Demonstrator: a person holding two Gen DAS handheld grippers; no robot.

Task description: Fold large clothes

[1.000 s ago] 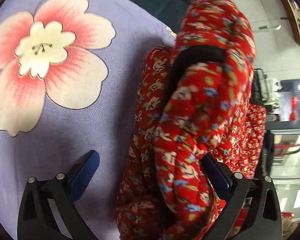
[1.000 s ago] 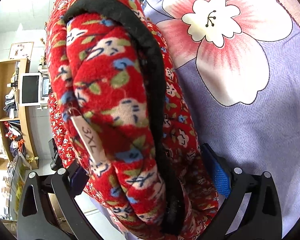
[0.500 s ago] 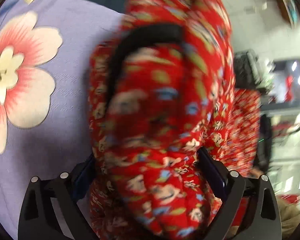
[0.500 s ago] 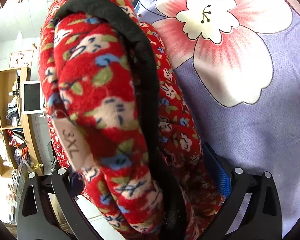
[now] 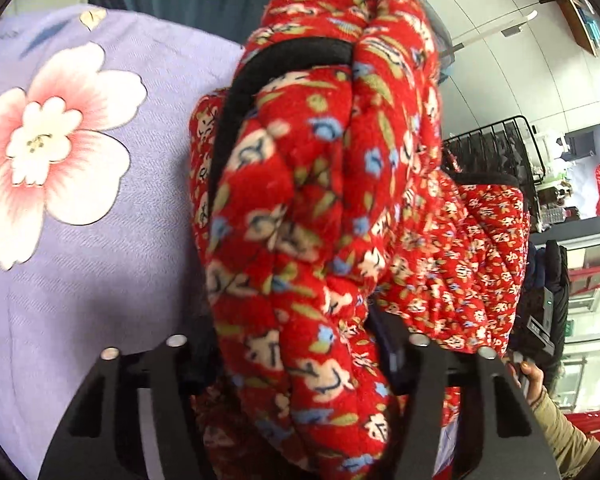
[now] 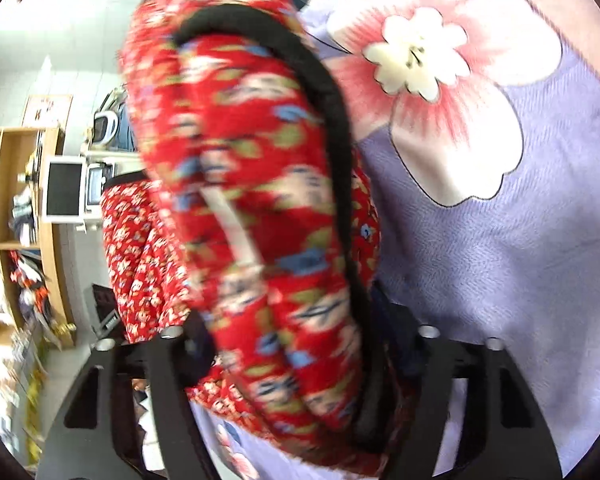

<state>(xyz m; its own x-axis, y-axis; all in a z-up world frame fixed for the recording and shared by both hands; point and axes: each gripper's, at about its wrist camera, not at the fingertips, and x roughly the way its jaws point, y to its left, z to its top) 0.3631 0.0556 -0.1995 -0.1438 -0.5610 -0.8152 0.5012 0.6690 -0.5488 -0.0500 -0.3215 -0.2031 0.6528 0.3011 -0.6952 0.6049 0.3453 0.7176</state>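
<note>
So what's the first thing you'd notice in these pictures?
A fluffy red flowery coat with black trim fills the middle of both views, bunched up and pinched in the left gripper and the right gripper. Behind it lies a purple sheet printed with a big pink flower.

My left tongs (image 5: 296, 344) are clamped on a thick bunch of the red floral garment (image 5: 312, 208), both fingers pressed into it. My right tongs (image 6: 300, 344) grip the garment the same way, fingers buried in the padding, blurred in the right wrist view.
</note>
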